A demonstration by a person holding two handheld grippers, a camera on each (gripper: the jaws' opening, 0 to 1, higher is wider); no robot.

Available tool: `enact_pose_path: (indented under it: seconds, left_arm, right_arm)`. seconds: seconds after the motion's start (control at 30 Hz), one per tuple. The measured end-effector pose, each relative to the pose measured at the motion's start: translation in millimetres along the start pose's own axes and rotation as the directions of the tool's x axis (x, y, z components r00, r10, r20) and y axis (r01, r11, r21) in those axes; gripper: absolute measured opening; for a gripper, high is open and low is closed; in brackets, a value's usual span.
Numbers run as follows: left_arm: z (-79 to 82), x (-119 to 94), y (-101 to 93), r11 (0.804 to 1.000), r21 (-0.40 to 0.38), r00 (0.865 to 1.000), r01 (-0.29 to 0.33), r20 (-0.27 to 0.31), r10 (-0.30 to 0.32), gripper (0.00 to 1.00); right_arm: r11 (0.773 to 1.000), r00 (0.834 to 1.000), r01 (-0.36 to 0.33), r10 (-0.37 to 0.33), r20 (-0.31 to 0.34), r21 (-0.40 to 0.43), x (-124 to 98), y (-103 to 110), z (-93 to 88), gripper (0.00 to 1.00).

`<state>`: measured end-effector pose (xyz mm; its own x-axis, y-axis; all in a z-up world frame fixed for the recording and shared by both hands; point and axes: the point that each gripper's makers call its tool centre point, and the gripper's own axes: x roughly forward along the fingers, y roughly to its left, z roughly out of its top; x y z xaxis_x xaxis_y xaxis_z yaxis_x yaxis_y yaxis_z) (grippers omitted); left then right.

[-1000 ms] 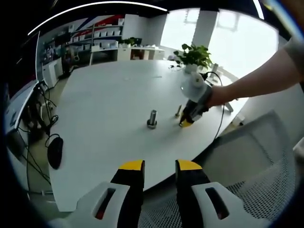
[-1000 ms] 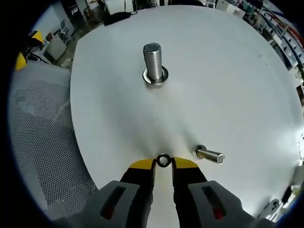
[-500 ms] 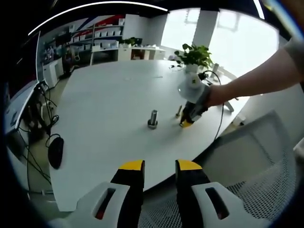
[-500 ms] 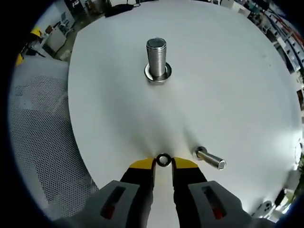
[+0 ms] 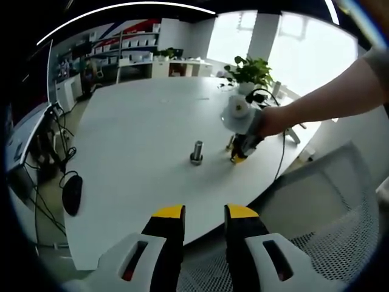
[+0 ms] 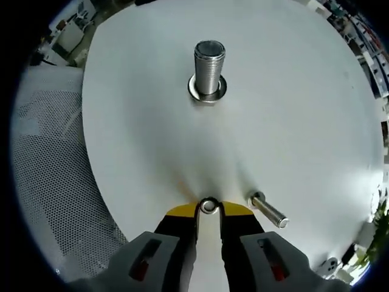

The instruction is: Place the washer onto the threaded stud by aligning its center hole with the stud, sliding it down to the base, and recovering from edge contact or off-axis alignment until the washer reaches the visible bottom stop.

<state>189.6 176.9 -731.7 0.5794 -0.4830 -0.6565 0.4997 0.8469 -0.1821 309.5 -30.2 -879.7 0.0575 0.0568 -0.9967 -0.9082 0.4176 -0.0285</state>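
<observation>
My right gripper pinches the small ring washer at bottom centre; stud upright above. Left gripper released; its view adds a plant.

An office: white meeting table, shelving, mesh chair.

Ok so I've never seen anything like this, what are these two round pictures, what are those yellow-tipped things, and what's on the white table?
These are fisheye pictures from cameras riding on two hand-held claws; no robot is involved. The left gripper view looks across the white table from its edge: its own left claw hangs open and empty, and a person's hand holds the right claw down at the table. The right gripper view looks along the right claw, whose yellow tips pinch a small metal washer. On the table stands an upright threaded stud, and a smaller bolt lies on its side near the washer. A potted plant stands at the far edge.
</observation>
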Motion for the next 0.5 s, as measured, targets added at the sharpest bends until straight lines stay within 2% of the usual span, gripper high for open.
enact_pose_path:
  seconds: [0.33, 0.5]
  left_arm:
    - [0.2, -0.3, 0.7, 1.000, -0.003, 1.000, -0.002, 0.004, 0.002, 0.24]
    - [0.6, -0.6, -0.1, 1.000, 0.000, 1.000, 0.000, 0.005, 0.000, 0.24]
  right_arm:
    - [0.999, 0.993, 0.013, -0.018, 0.113, 0.046, -1.0, 1.3, 0.3, 0.14]
    - [0.997, 0.990, 0.011, -0.020, 0.136, 0.070, -1.4, 1.3, 1.2, 0.14]
